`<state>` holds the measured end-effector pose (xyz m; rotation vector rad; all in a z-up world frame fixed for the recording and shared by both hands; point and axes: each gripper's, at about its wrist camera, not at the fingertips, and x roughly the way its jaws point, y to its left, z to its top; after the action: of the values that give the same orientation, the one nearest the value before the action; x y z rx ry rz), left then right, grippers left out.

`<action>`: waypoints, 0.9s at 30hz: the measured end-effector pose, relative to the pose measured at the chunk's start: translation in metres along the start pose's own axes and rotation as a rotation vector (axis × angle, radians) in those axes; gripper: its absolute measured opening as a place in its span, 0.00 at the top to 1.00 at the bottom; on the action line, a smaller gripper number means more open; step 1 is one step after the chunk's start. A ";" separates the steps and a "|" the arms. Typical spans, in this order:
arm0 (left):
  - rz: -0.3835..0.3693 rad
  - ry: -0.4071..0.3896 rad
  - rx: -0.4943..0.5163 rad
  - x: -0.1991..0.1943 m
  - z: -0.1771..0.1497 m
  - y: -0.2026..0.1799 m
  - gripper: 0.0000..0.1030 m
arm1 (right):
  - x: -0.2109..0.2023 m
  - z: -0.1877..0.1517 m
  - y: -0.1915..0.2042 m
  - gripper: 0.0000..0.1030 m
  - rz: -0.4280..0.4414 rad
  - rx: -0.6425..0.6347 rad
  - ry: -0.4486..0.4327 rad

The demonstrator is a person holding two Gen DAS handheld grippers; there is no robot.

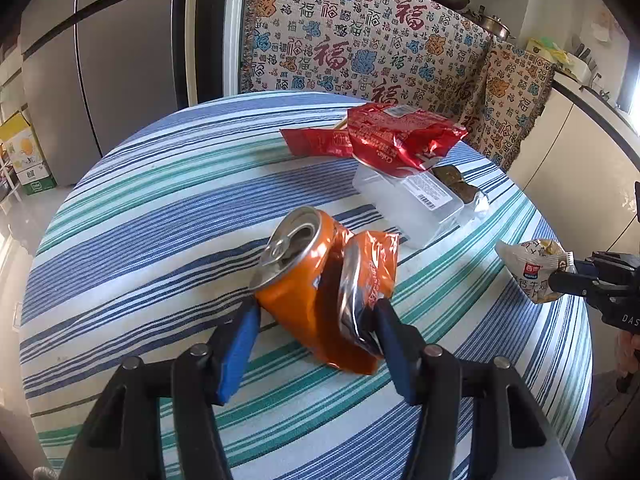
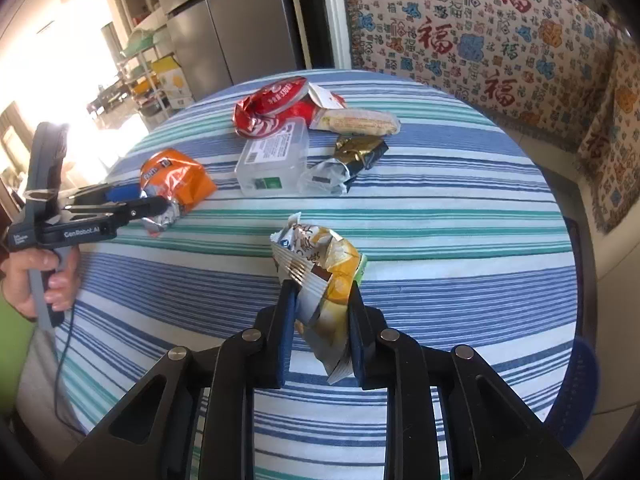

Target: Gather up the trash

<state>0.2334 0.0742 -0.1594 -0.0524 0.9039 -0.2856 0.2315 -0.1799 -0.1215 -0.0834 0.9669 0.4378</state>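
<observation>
On my left feed the left tool is clamped on a crushed orange can, its blue pads pressing both dented sides; the can's open silver top tilts toward eleven o'clock, and I cannot tell whether the can touches the striped tabletop or hangs just above it. Beyond the can, toward one o'clock, a clear plastic box lies under a crumpled red wrapper, with a dark foil packet just beside the box. On my right feed the right tool grips a crumpled white and yellow snack bag, the bag pinched narrowly between the two fingers and sticking up past their tips. From there the same can sits at ten o'clock in the left tool, with a hand on the handle. At twelve o'clock the box, the red wrapper, a pale wrapped bar and the foil packet cluster near the middle of the tabletop.
</observation>
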 end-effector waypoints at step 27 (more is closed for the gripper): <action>-0.049 0.058 -0.045 0.000 -0.016 -0.021 0.21 | -0.011 -0.008 -0.001 0.78 -0.001 0.008 -0.004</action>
<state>0.2166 0.0553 -0.1661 -0.1082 0.9673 -0.3142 0.2206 -0.1858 -0.1172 -0.0752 0.9643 0.4332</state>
